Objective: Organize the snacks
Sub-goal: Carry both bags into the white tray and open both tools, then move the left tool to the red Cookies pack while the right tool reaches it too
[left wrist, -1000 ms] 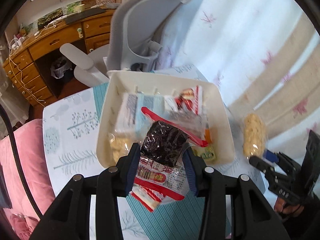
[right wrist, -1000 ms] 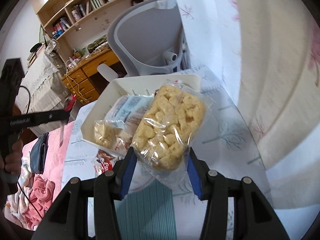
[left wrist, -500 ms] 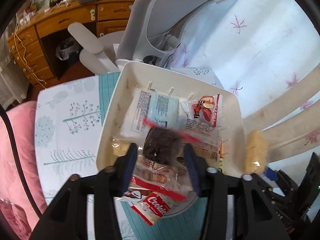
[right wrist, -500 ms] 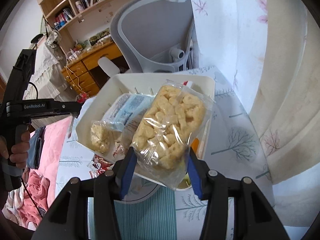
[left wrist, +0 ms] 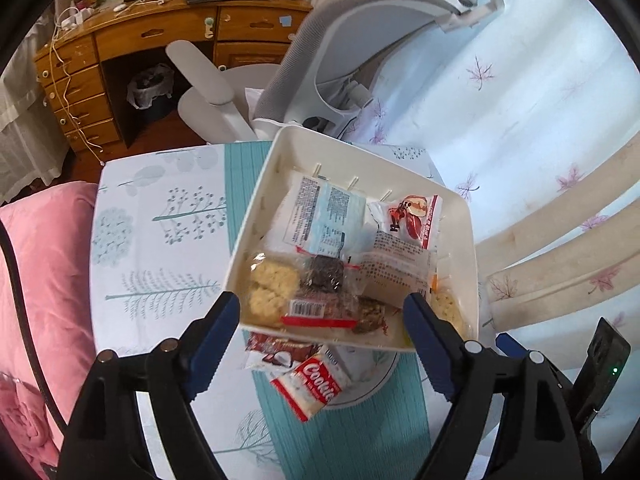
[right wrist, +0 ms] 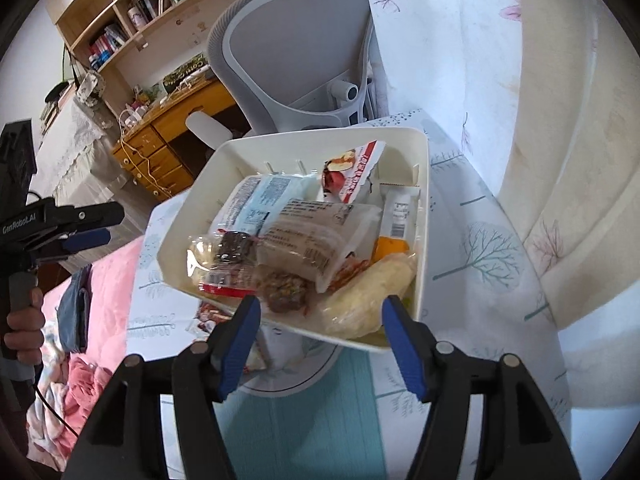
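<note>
A cream plastic bin (left wrist: 256, 220) (right wrist: 423, 208) stands on the table, filled with several snack packs. The dark brownie pack (left wrist: 326, 274) (right wrist: 234, 248) lies in the bin's near part. The yellow puffed-snack bag (right wrist: 370, 292) lies in the bin's near right corner. My left gripper (left wrist: 322, 314) is open and empty just above the bin's near rim. My right gripper (right wrist: 320, 320) is open and empty at the near rim beside the yellow bag. A Cookie pack (left wrist: 316, 386) and a brown-and-red pack (left wrist: 276, 354) lie on the table in front of the bin.
The table has a white and teal tree-print cloth (left wrist: 160, 240). A grey office chair (left wrist: 360, 60) stands behind the bin. Pink bedding (left wrist: 36, 280) lies to the left, floral curtains (left wrist: 520, 120) to the right. A wooden desk (left wrist: 140, 40) stands at the back.
Both grippers moved over the bin and opened. The brownie pack and the yellow puffed-snack bag left the grippers and now lie in the bin.
</note>
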